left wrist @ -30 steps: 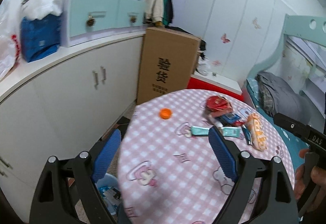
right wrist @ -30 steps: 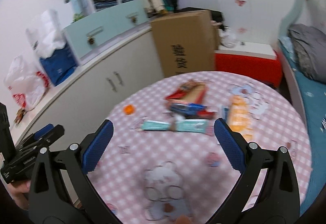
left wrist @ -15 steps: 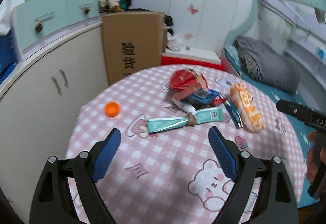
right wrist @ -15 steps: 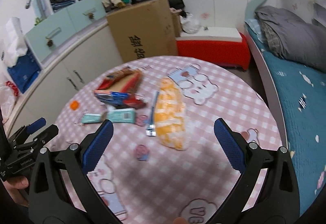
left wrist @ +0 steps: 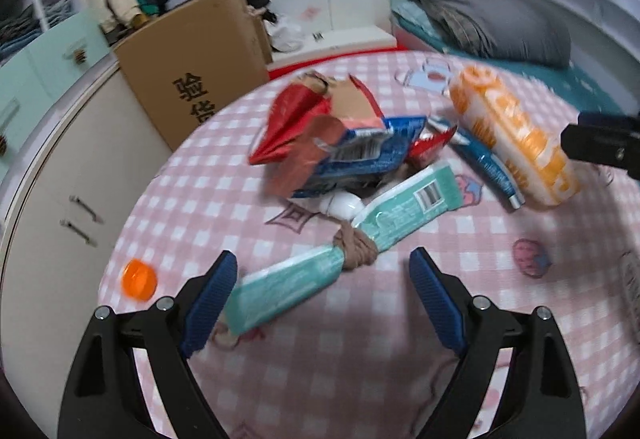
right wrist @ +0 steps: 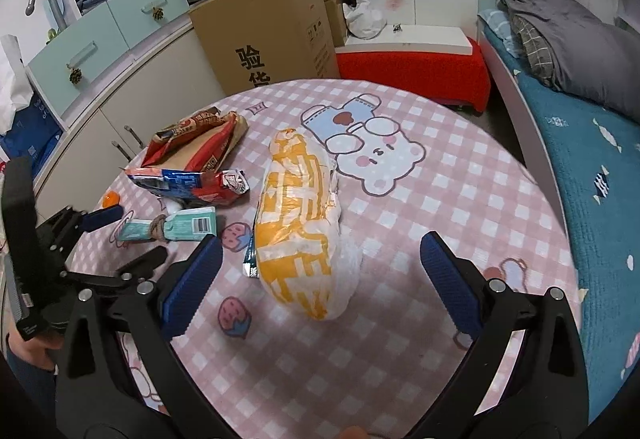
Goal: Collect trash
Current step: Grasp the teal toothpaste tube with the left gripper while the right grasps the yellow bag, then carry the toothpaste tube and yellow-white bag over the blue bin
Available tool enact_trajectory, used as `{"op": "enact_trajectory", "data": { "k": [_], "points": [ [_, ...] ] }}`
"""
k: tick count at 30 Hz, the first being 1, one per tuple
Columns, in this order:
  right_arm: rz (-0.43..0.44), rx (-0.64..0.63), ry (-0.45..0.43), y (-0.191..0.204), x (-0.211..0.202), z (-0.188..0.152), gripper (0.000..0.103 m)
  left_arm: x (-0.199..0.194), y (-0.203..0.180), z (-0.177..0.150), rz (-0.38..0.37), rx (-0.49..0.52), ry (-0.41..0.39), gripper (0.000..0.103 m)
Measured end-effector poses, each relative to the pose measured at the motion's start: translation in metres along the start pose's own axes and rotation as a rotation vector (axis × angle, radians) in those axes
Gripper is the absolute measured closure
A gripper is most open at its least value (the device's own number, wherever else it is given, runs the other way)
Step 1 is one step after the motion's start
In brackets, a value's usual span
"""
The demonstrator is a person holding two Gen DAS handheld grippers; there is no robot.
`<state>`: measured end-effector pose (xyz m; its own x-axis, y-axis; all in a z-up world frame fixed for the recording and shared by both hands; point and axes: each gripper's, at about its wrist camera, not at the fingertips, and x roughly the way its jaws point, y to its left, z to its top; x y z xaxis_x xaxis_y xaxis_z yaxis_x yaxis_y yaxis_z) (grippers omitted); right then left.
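Note:
Trash lies on a round table with a pink checked cloth (left wrist: 360, 359). A teal toothpaste tube (left wrist: 340, 247), tied in the middle with a brown band, lies just ahead of my open, empty left gripper (left wrist: 322, 291). Behind it are a red wrapper (left wrist: 296, 119) and a blue wrapper (left wrist: 360, 155). An orange-and-white bag (right wrist: 298, 227) lies between the fingers of my open, empty right gripper (right wrist: 320, 279); it also shows in the left wrist view (left wrist: 516, 135). An orange bottle cap (left wrist: 139, 278) sits at the table's left edge.
A tall cardboard box (right wrist: 268, 31) stands behind the table beside white cabinets (left wrist: 52, 179). A red-topped low bench (right wrist: 412, 67) is at the back. A bed with a grey blanket (right wrist: 576, 39) runs along the right.
Both grippers have moved forward and lower over the table. The left one has closed in on the toothpaste tube, the right one on the orange-and-white bag. Both stay open.

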<state>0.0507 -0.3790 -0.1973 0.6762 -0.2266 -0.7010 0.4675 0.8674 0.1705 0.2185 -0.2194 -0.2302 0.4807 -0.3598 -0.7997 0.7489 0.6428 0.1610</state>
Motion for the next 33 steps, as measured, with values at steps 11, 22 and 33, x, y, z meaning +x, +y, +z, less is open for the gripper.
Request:
{"op": "enact_trajectory", "data": {
  "k": [11,22,33],
  "points": [
    [0.059,0.01,0.025,0.003,0.024,-0.003,0.057,-0.009,-0.01,-0.004,-0.17,-0.017,0.023,0.081],
    [0.067,0.063,-0.015,-0.011,-0.014,-0.021,0.059,-0.053,-0.005,-0.044,-0.214,-0.207,-0.059,0.081],
    [0.123,-0.024,-0.06,0.042,-0.047,-0.017,0.059,-0.101,0.031,-0.077,-0.149,-0.368,-0.157,0.081]
  ]
}}
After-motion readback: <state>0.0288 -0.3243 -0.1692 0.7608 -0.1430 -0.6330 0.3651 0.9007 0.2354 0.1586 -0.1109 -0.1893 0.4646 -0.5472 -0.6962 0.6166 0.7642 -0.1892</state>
